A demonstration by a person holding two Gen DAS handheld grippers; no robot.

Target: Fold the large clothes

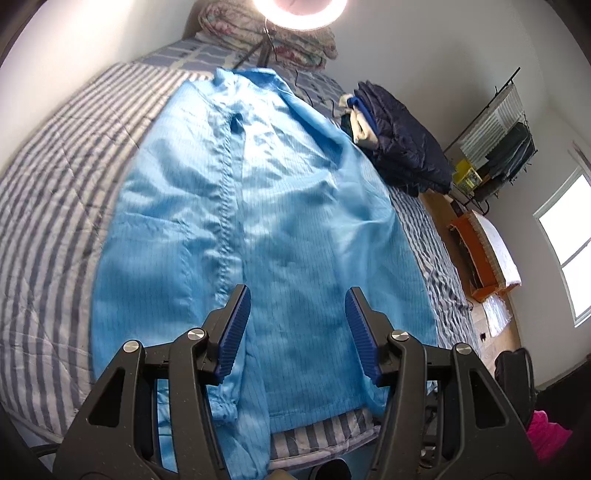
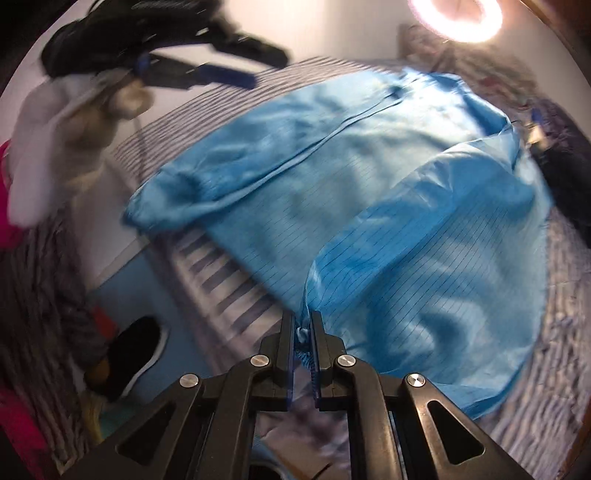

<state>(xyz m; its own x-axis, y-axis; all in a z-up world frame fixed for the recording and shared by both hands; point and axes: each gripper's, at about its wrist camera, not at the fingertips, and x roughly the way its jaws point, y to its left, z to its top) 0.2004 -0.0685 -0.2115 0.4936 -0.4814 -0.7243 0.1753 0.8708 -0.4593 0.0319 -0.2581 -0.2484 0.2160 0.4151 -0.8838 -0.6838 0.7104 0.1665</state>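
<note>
1. A light blue coat [image 1: 258, 206] lies spread on a bed with a striped cover [image 1: 62, 184], its collar towards the far end and its hem near the close edge.
2. A line of stitching runs down the middle of the coat in the left wrist view.
3. The left gripper [image 1: 297, 306] hovers above the lower part of the coat with its jaws standing apart, and nothing sits between the blue pads [image 1: 236, 332].
4. The right gripper [image 2: 303, 332] is clamped narrow on a bunched bit of the coat's edge, which shows as a small wad of blue cloth between the jaws.
5. From that pinch, a flap of the coat [image 2: 424, 251] rises and lies folded over the rest of the garment.
6. In the right wrist view, the left gripper [image 2: 225, 70] appears at the top left, blurred, held by a hand [image 2: 92, 118] in a white sleeve.
7. A dark padded jacket [image 1: 402, 144] is piled on the bed just beside the coat's right edge.
8. A ring lamp [image 1: 299, 14] shines at the far end of the bed.
9. A black shoe [image 2: 136, 354] rests on the floor beside the bed.
</note>
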